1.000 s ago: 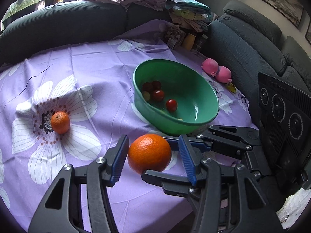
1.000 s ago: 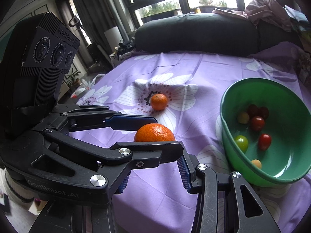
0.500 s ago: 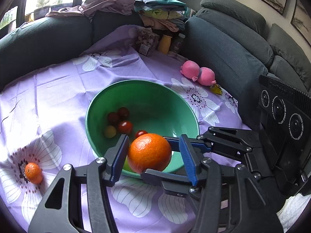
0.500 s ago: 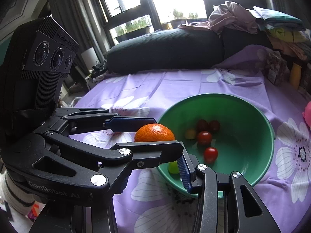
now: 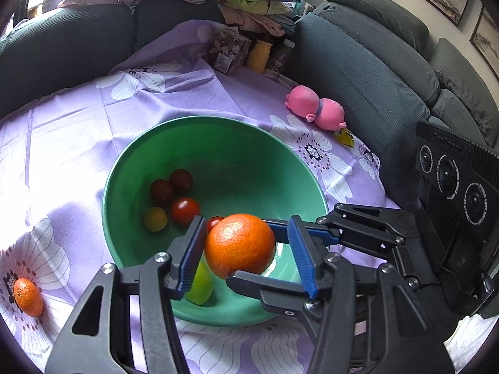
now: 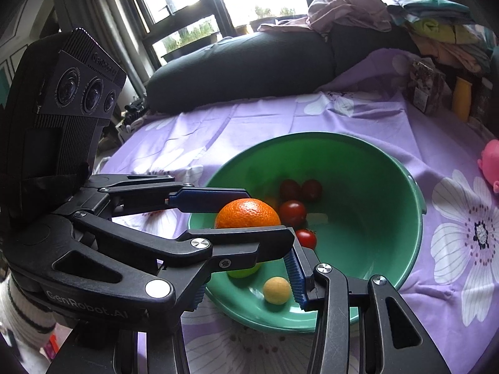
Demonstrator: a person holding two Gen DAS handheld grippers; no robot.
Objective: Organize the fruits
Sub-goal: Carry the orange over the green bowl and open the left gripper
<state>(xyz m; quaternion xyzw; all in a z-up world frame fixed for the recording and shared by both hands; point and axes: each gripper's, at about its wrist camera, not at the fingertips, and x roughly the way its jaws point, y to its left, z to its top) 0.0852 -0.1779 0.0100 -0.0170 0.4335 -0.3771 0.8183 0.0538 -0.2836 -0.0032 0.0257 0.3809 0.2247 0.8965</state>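
Note:
A large orange [image 5: 240,246] hangs over the near side of the green bowl [image 5: 218,121], caged by both grippers crossed at right angles. My right gripper [image 6: 246,268] is shut on it, one finger under the fruit and one behind it. My left gripper [image 5: 246,249] stands around the same orange. Its left pad touches the peel, and a narrow gap shows at its right pad. In the bowl lie several cherry tomatoes [image 5: 184,210], red, dark, yellow and green. A small mandarin [image 5: 28,293] rests on the purple flowered cloth at the far left.
A pink plush toy [image 5: 315,109] lies on the cloth right of the bowl. Bottles and a packet [image 5: 260,56] stand at the far edge. A grey sofa [image 5: 374,71] wraps the back and right, with piled clothes [image 5: 249,3] on it.
Both grippers carried the orange together from above the cloth left of the bowl to above the bowl's near side. The small mandarin slid toward the left edge of the view.

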